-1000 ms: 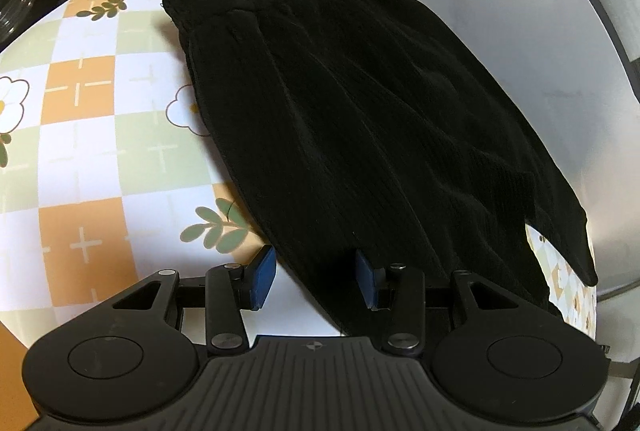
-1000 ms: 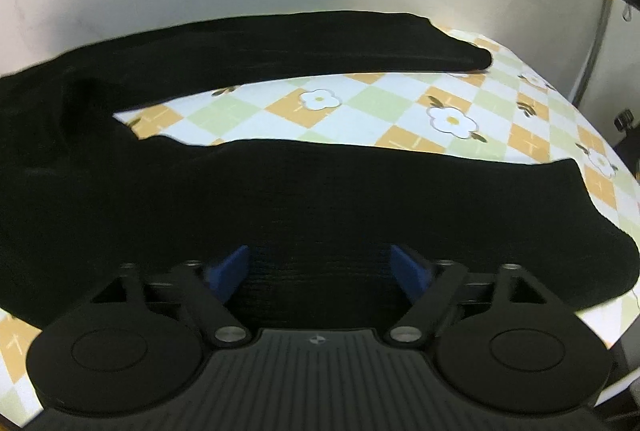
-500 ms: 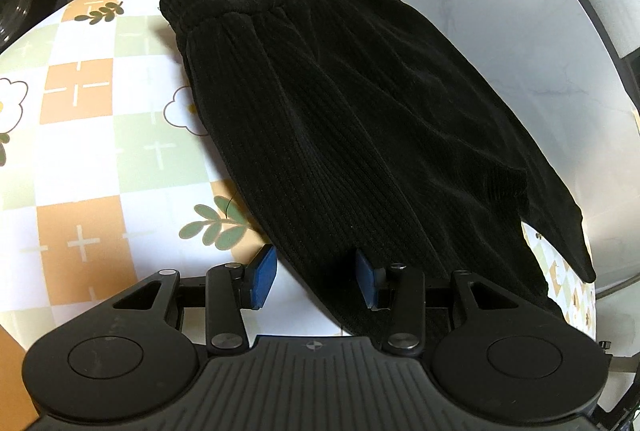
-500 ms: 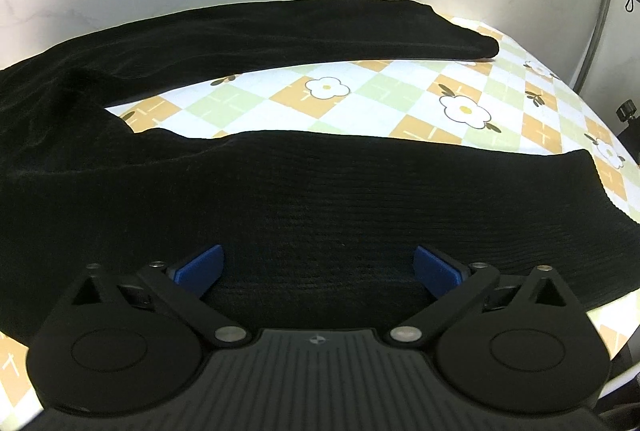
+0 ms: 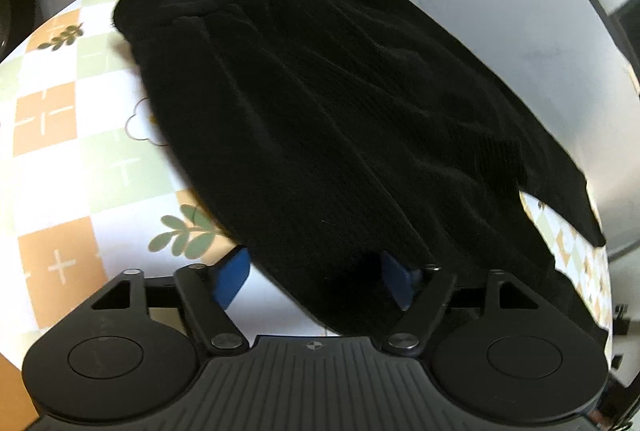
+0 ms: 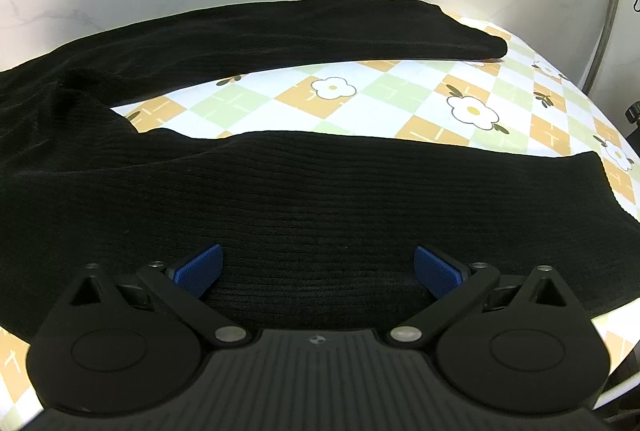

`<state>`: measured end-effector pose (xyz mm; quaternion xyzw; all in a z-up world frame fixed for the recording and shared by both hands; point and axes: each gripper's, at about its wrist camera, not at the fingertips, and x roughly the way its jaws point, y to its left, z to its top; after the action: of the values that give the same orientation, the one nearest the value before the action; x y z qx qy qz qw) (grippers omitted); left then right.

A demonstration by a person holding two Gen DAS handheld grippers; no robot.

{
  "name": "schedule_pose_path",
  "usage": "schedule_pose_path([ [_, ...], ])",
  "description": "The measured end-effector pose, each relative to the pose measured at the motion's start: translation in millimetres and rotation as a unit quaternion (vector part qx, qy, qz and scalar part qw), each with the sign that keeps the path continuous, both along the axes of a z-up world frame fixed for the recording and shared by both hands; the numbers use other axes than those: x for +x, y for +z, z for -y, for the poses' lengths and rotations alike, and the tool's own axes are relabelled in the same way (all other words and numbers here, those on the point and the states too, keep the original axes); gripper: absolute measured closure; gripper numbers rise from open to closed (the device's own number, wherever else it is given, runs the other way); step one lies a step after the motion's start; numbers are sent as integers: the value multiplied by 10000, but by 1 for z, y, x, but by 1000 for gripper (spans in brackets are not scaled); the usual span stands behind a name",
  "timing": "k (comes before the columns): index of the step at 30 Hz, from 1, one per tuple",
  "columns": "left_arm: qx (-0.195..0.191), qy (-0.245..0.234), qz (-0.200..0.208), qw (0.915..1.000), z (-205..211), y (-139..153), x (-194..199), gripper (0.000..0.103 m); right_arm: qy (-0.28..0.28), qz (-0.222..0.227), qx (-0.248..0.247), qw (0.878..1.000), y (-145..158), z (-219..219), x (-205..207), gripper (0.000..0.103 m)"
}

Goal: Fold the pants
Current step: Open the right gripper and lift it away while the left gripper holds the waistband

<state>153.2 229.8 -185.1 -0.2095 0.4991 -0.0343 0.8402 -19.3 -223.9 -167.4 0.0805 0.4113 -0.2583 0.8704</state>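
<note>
Lying spread across a table covered by a checkered cloth (image 6: 400, 99) printed with orange and green squares and white flowers, black ribbed pants (image 6: 304, 199) fill most of both views. From the right wrist camera, the two legs run side by side with a strip of cloth showing between them; the nearer leg passes directly under the right gripper (image 6: 316, 269), whose blue-padded fingers (image 6: 200, 269) stand wide apart above the fabric, holding nothing. From the left wrist camera, the waistband (image 5: 192, 7) sits at the far end. The left gripper (image 5: 316, 281) has its fingers (image 5: 230, 281) apart, straddling the near edge of the pants (image 5: 340, 119) without pinching it.
</note>
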Motion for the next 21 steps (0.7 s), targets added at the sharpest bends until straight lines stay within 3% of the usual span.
schedule_pose_path([
  [5, -59, 54, -235, 9997, 3, 2, 12, 22, 26, 39, -13, 10000, -1, 0, -1, 0],
  [12, -415, 224, -266, 9985, 6, -4, 17, 0, 77, 60, -19, 10000, -1, 0, -1, 0],
  [18, -228, -96, -350, 9991, 15, -6, 19, 1, 62, 95, -37, 9999, -1, -2, -1, 0],
  [21, -699, 149, -396, 9967, 6, -9, 16, 7, 64, 100, -40, 9999, -1, -3, -1, 0],
])
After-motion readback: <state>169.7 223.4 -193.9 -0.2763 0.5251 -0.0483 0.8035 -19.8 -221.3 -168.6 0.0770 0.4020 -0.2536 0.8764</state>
